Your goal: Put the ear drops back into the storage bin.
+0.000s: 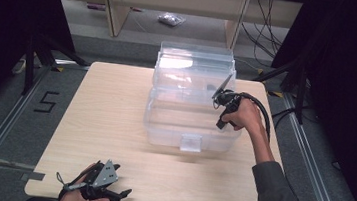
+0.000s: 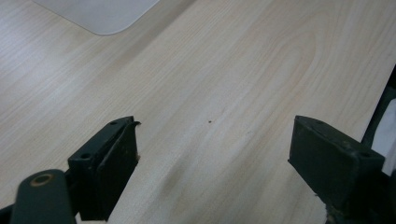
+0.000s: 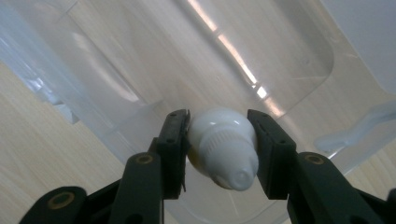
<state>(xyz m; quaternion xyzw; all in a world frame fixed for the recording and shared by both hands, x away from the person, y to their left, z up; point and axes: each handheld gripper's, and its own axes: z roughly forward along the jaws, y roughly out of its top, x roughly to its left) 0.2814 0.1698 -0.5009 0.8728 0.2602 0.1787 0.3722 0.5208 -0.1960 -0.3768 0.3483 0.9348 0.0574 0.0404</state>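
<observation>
Nearest the lens, in the right gripper view, a white bottle [image 3: 223, 148], small and with a ribbed cap, sits clenched between the 2 black jaws of the right gripper [image 3: 219, 140], its cap end turned toward the camera; beyond it lies the clear plastic storage box [image 3: 289, 70], its interior showing nothing but reflections. In the high view the right gripper [image 1: 223, 99] is held above the right side of the open box [image 1: 189, 126], whose lid [image 1: 196, 57] stands raised at the far edge; the bottle appears to hang over the box's opening, not yet resting on its floor. The left gripper [image 1: 102, 185] rests near the front edge of the wooden table [image 1: 105, 113], well apart from the box; in the left gripper view its jaws stand wide apart over bare wood, grasping nothing. Judged state of the work: pick-up done, carry largely done; lowering the bottle into the box and releasing it remain; closing the lid may follow.
</observation>
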